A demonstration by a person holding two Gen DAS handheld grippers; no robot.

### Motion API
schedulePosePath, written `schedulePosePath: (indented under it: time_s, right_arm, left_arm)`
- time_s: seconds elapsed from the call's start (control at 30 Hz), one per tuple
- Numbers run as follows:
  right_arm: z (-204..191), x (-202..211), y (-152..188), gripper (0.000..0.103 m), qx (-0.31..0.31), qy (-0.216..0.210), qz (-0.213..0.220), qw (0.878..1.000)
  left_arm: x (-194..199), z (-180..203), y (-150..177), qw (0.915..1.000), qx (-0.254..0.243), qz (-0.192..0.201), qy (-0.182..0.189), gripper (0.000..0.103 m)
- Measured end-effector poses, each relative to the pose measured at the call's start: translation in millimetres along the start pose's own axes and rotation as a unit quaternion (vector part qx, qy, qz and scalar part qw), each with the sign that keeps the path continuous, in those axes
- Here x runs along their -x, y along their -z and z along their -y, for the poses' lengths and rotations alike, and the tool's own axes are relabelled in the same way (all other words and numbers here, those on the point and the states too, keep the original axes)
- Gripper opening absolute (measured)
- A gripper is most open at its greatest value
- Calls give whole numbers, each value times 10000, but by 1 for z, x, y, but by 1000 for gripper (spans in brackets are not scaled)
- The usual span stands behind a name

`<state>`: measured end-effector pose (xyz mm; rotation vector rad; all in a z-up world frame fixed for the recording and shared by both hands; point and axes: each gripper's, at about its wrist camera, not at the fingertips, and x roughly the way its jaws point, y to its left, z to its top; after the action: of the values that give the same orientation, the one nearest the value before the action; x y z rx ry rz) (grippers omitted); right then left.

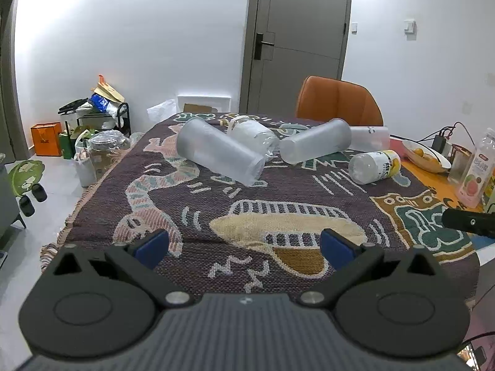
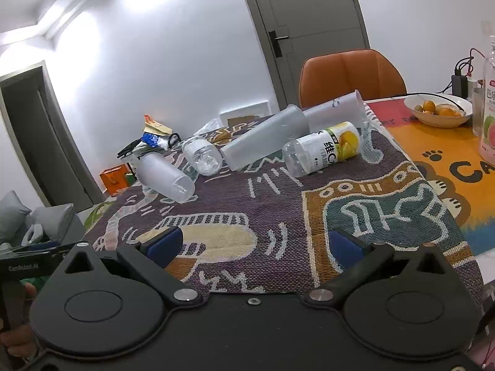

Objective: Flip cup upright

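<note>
Several cups and bottles lie on their sides on a patterned woven cloth [image 1: 198, 216]. A frosted cup [image 1: 216, 151] lies at the left; it also shows in the right wrist view [image 2: 164, 176]. A second frosted cup [image 1: 315, 145] lies right of it, also seen from the right wrist [image 2: 266, 139]. A clear bottle [image 1: 253, 134] lies between them. A yellow-labelled bottle [image 1: 376, 165] lies further right [image 2: 324, 148]. A clear cup [image 1: 369, 137] lies behind. My left gripper [image 1: 244, 244] is open and empty, well short of the cups. My right gripper [image 2: 255, 245] is open and empty, also short of them.
An orange chair [image 1: 338, 102] stands at the table's far side. A bowl of oranges [image 2: 437, 109], a pink juice bottle [image 1: 475, 170] and cables sit on the orange mat at the right. Bags and boxes clutter the floor at the left [image 1: 92, 117].
</note>
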<state>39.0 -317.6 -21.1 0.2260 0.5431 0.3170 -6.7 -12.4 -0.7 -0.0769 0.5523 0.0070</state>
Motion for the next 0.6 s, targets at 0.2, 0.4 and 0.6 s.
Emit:
schedulePosePath:
  time_s: [0.2,0.4,0.6]
  right_arm:
    - [0,1,0,103,-28,-53,-14,10000]
    - [1,1,0,103,-32,-47,-5,10000]
    - [0,1,-1,103,-18,-31,-20,10000]
  left_arm:
    - [-1,-1,0,10000,13,-24,-50,103]
    - [-1,-1,0,10000,6,-41,-45,103]
    - [1,-1,-1,10000,-49,-10,-68,103]
